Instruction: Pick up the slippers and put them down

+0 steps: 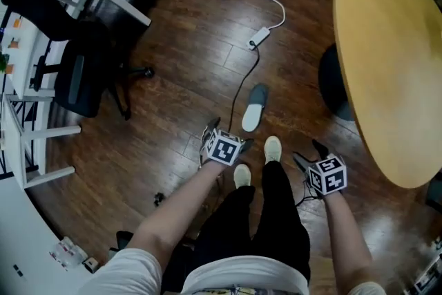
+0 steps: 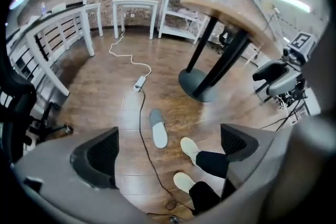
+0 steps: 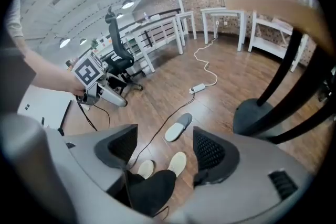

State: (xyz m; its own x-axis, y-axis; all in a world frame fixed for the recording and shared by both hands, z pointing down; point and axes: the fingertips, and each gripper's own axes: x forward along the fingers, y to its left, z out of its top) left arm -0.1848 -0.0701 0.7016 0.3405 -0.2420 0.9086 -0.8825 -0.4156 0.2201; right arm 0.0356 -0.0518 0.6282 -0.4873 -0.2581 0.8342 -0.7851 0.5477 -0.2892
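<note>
One black office chair [image 1: 76, 79] stood at the left on the dark wooden floor [image 1: 186, 59]. Two grippers were held above it. The left gripper [image 1: 228, 133] had its jaws spread wide with nothing between them. Only one slipper [image 1: 255, 107] was in sight. It lay flat on the floor just ahead of the person's two pale shoes [image 1: 273, 148], right beside a thin black cable [image 1: 242, 83] that ran to one white adapter [image 1: 260, 36]. The slipper had a grey toe cover at its far end and a pale insole facing up. The right gripper [image 1: 309, 153] also had its jaws apart and held nothing. One round, light wooden table [image 1: 387, 65] filled the right side, and its dark base [image 1: 333, 83] sat near the slipper.
</note>
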